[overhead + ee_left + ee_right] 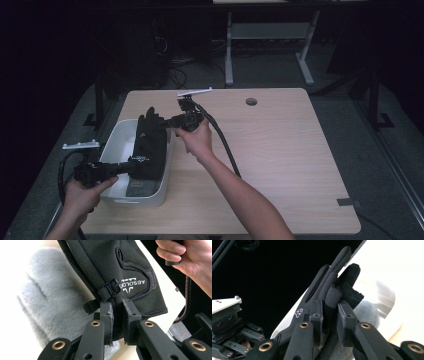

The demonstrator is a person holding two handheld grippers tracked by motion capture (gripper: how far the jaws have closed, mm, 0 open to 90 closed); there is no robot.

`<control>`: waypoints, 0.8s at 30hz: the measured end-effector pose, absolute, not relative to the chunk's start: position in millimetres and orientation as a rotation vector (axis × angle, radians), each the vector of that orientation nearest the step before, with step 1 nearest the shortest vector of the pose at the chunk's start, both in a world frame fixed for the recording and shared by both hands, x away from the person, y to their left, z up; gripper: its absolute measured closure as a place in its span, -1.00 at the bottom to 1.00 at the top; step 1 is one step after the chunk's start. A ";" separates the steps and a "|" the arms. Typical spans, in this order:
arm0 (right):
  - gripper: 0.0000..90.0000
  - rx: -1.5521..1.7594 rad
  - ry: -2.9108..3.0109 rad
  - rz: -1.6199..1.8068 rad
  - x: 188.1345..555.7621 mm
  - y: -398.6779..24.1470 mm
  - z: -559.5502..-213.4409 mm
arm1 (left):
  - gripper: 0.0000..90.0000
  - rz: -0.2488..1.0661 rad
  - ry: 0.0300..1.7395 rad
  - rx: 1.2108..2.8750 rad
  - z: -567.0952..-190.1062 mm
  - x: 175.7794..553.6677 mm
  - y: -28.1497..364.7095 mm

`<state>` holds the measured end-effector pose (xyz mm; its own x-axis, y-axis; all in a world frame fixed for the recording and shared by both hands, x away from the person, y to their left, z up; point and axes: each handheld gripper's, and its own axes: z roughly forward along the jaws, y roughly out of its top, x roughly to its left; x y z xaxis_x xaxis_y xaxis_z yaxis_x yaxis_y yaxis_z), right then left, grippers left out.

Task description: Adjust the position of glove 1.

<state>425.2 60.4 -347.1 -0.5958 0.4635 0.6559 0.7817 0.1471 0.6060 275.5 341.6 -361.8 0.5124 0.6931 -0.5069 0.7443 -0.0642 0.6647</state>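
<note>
Item: black fabric winter glove w/ white logo print (151, 145), held stretched over white rectangular plastic bin (114, 145) at the desk's left edge, near the front-left corner.

Near end: left gripper (116, 312), jaws pressed together on the glove's cuff edge by the small black buckle (111, 287). Seen from high view at the bin's near half (131, 163).

Far end: right gripper (329, 315), jaws pinching the glove's finger section; finger tips stick up past the jaws. High view places it at the bin's far-right rim (165, 124).

Under glove: grey fleecy mitten-like item (50, 300) lying in the bin.

Step, est.: glove lifted between both tools, prob. being taken out of or laid into bin; direction unclear. Next move needs both grips kept firm and moved together, clearing the bin wall.

Hidden/unclear: bin floor mostly covered; grey item's full shape cut off; bin interior overexposed in gripper views.
</note>
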 end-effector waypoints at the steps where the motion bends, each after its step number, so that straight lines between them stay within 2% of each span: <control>1: 0.69 -1.200 -2.118 -1.421 425.3 62.2 -348.5 | 0.79 -0.068 1.211 1.784 -362.9 274.8 343.3; 24: 0.69 -1.179 -2.119 -1.349 426.8 92.0 -378.0 | 0.79 -0.084 1.272 1.781 -380.5 265.3 364.1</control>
